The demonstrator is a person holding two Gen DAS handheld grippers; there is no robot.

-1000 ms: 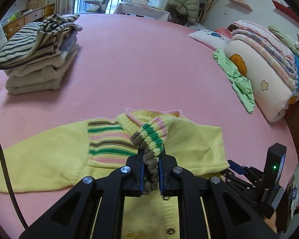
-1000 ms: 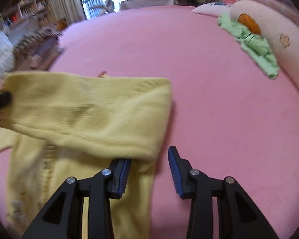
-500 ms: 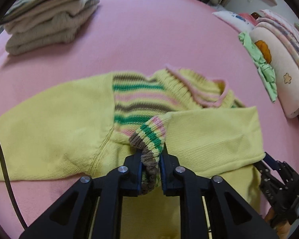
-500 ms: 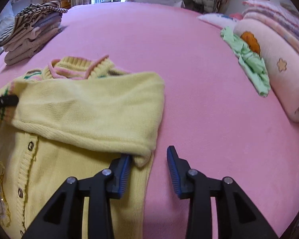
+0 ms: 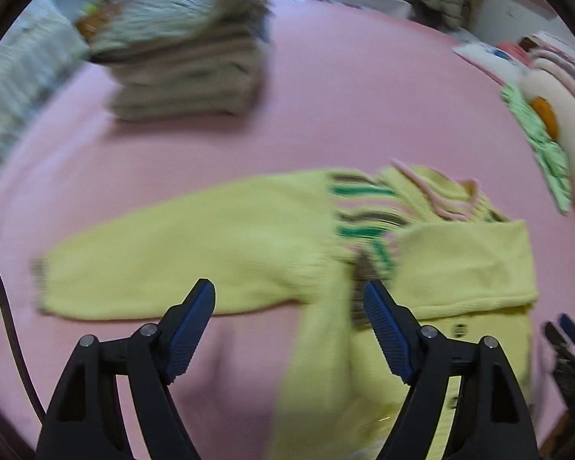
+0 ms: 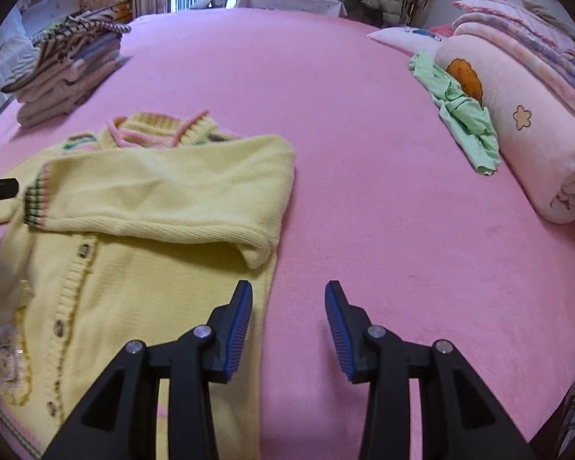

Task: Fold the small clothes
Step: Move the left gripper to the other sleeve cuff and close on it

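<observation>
On the pink bed cover (image 5: 345,107), seen from the left wrist view, a yellow knit cardigan (image 5: 195,253) lies spread flat, one long sleeve stretched out toward the left of the picture and its striped shoulder band and pink-edged collar toward the right. The other sleeve (image 5: 467,264) is folded across the chest, its striped cuff (image 5: 372,264) lying just ahead of the right-hand blue pad. The left gripper (image 5: 289,306) hangs over the garment with its jaws opening wide; the pads press on nothing, and only the cardigan's body lies below the gap. This view is blurred, yet a stack of folded clothes (image 5: 188,65) shows far back on the left, well apart from the cardigan, and a light green garment (image 5: 540,145) lies against rolled bedding at the right edge. From the right wrist view the picture is sharp: the cardigan (image 6: 126,306) fills the lower left with its buttoned front facing up, and the folded sleeve (image 6: 165,195) lies across it below the collar. The right gripper (image 6: 287,306) is partly open and its jaws are opening a little; nothing is held, the left finger standing over the cardigan's side edge and the right finger over bare cover. The folded stack (image 6: 69,65) sits at the upper left, and the green garment (image 6: 460,111) rests beside a pink rolled blanket (image 6: 517,122) at the right.
</observation>
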